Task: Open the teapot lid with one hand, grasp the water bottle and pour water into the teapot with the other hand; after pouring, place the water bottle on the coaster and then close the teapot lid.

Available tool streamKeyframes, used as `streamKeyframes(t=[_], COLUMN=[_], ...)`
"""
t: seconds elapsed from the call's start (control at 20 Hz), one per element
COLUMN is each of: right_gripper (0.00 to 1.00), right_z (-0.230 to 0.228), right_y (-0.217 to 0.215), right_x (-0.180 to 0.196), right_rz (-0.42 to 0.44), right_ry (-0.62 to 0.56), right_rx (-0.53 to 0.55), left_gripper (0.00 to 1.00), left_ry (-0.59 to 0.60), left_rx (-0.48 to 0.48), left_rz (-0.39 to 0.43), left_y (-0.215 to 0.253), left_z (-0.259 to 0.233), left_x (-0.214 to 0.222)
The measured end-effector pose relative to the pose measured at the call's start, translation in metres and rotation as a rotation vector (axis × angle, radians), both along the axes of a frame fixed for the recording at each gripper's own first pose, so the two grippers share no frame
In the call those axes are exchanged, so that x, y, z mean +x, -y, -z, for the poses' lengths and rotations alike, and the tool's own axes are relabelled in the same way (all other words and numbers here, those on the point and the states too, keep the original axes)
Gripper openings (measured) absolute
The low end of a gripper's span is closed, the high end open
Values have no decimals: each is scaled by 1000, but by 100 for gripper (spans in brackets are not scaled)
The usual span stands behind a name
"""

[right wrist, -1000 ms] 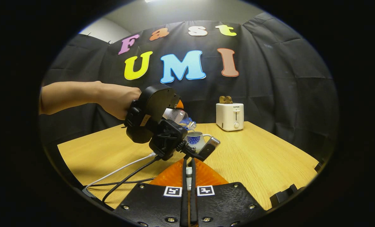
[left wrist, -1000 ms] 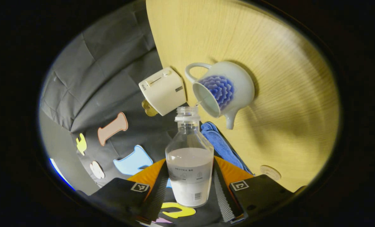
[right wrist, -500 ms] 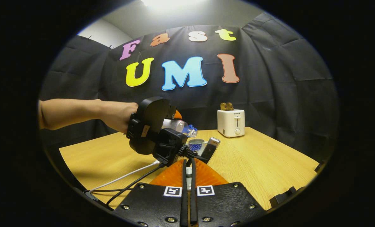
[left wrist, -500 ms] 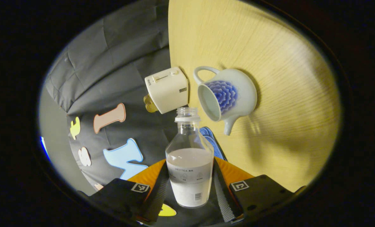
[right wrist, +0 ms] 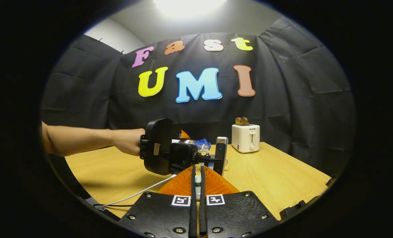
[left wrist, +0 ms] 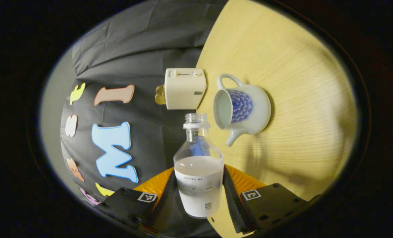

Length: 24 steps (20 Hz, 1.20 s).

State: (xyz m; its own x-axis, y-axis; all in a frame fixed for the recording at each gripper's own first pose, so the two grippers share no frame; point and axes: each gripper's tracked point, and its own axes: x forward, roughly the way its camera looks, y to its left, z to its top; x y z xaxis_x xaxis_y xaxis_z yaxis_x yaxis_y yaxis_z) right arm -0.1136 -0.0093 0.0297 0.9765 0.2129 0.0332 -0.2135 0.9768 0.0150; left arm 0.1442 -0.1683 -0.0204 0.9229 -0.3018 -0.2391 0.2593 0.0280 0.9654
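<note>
Between the left tongs [left wrist: 200, 198], clamped at its base, the water bottle [left wrist: 198, 172] points its long axis at twelve o'clock; the open teapot [left wrist: 242, 107] stands on the desk [left wrist: 298, 99] at one o'clock. The right tongs [right wrist: 198, 201] look pinched shut, apparently holding something small.

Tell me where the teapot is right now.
In the left gripper view the teapot stands lidless on the table, beside the toaster and just past the mouth of the bottle held in the left gripper.
</note>
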Motion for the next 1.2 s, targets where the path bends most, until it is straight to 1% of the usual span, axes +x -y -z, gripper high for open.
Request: streamKeyframes(t=[0.1, 0.25, 0.3, 0.4, 0.55, 0.7, 0.8, 0.9, 1.1, 1.2], right_gripper=[3, 3, 3, 3, 3, 3, 3, 3, 3, 3], right_z=[-9, -23, -26, -27, -24, -27, -27, -23, -9, 0], right_y=[-2, 0, 2, 1, -1, 0, -1, -4, -13, -17], right_x=[-3, -7, -7, -3, 15, 34, 49, 63, 88, 97], right_rz=[0, 15, 23, 28, 23, 33, 42, 45, 39, 29], right_ry=[15, 44, 51, 49, 27, 31, 37, 37, 32, 9], right_rx=[6, 0, 0, 8, 26, 18, 13, 20, 34, 45], left_gripper=[84, 84, 84, 84, 84, 84, 84, 84, 84, 84], left_ry=[-20, -68, -66, -79, -101, -121, -144, -180, -176, -187], left_rx=[-95, -274, -363, -494, -737, -953, -1097, -1243, -1423, -1523], left_rz=[-37, -95, -116, -148, -174, -187, -184, -164, -122, -126], left_y=[-13, -33, -47, -68, -94, -117, -134, -138, -148, -159], left_z=[-4, -4, -11, -24, -45, -64, -75, -81, -92, -96], left_x=[-2, 0, 0, -11, -16, -45, -56, -68, -84, -80])
